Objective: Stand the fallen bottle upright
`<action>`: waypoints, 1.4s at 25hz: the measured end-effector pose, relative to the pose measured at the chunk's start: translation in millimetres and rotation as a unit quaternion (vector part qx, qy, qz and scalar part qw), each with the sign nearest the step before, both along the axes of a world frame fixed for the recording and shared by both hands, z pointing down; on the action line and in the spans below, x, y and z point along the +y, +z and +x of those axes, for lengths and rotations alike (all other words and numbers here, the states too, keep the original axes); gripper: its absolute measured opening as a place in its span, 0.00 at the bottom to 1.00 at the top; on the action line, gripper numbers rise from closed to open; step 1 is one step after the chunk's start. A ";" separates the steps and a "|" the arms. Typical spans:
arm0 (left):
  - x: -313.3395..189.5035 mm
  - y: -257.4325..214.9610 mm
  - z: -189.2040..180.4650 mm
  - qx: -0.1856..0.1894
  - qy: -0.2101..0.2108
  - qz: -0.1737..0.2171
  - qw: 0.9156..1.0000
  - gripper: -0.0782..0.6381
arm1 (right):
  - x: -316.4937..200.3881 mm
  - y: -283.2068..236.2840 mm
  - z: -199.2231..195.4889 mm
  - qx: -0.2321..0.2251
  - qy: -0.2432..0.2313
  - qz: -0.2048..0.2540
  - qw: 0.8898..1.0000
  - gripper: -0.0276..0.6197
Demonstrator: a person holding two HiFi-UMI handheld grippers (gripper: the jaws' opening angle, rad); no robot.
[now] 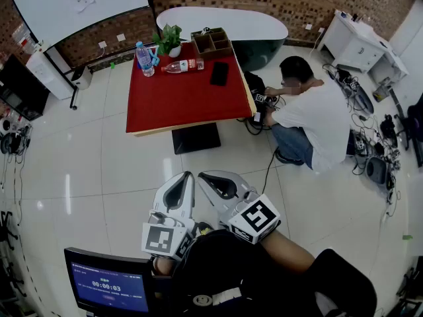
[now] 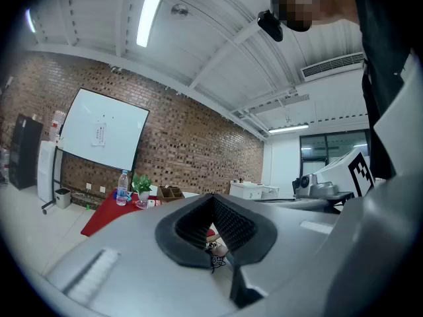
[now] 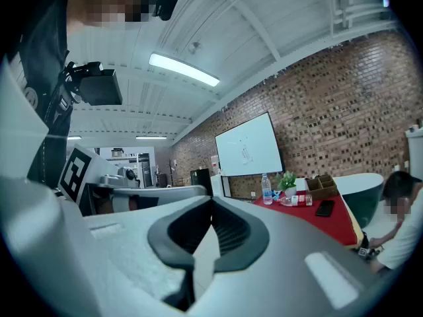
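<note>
While standing well short of the table, step in hand: approach, judged barely begun, with reach, grasp and righting all yet to do.
Left claw [image 1: 185, 179]: clenched on nothing, pads pressed together, held level and low in front of the body.
Right claw [image 1: 206, 177]: clenched and empty too, just beside the left claw, angled inward toward it at the tips.
Fallen bottle [image 1: 183, 65]: flat on its side on the red table [image 1: 178, 104], far beyond both claws and roughly straight ahead of the pair, lying crosswise to the line of approach. Left of the closed jaws in the left gripper view [image 2: 153, 203], right of them in the right gripper view [image 3: 301, 200].
Near the target: upright bottle [image 1: 144, 59] just beside it on the left claw's side. Potted plant [image 1: 170, 39] and wooden organizer [image 1: 211, 42] farther from the claws than the target. Black phone [image 1: 219, 73] on the right claw's side.
Off the path: crouching person [image 1: 310, 111], beyond the right claw, beside the table edge.
Next move calls for: closing the distance, then releasing one claw wide enough for the bottle's body, gripping across it, swinging it to vertical and seating the base on bare red cloth.
Likely snags: rolling under a light touch, being round. Also knocking the upright bottle, so close alongside.
</note>
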State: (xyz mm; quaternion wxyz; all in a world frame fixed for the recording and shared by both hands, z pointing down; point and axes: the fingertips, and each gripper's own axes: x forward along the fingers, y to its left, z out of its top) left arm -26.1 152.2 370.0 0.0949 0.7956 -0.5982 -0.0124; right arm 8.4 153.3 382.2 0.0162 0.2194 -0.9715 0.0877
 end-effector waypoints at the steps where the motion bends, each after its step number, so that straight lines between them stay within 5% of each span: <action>1: 1.1 -1.9 1.1 -0.004 0.007 0.009 1.000 0.12 | -0.1 -2.2 0.6 -0.002 0.001 0.003 1.000 0.05; 5: -19.3 -5.8 -1.2 -0.014 0.019 0.029 0.999 0.12 | -23.1 -0.8 -1.2 -0.001 0.003 0.011 1.000 0.05; 13: -186.0 -5.2 -36.8 -0.024 -0.001 0.035 0.999 0.12 | -202.8 6.5 -32.9 0.003 -0.007 0.027 1.000 0.05; 19: -280.8 -8.1 -45.6 -0.028 -0.016 0.021 0.999 0.12 | -314.5 24.5 -54.8 0.112 -0.065 0.079 0.988 0.08; 21: -298.5 0.5 -51.5 -0.033 -0.029 0.011 0.999 0.12 | -343.6 45.6 -68.8 0.163 -0.098 0.102 0.976 0.21; 23: -310.4 8.3 -61.6 -0.032 -0.047 -0.002 0.998 0.12 | -373.1 77.0 -86.8 0.238 -0.133 0.132 0.953 0.35; 25: -315.7 14.0 -74.5 -0.029 -0.068 -0.017 0.997 0.12 | -404.9 116.0 -108.9 0.319 -0.164 0.169 0.918 0.43; 29: -313.7 25.3 -107.0 -0.023 -0.117 -0.042 0.992 0.12 | -475.6 200.3 -158.6 0.456 -0.199 0.224 0.838 0.46; 32: -308.0 29.0 -130.1 -0.025 -0.139 -0.059 0.988 0.12 | -524.0 245.1 -191.2 0.527 -0.201 0.239 0.791 0.46; 35: -300.4 29.4 -150.4 -0.030 -0.155 -0.068 0.985 0.12 | -555.0 276.0 -218.1 0.573 -0.208 0.243 0.755 0.46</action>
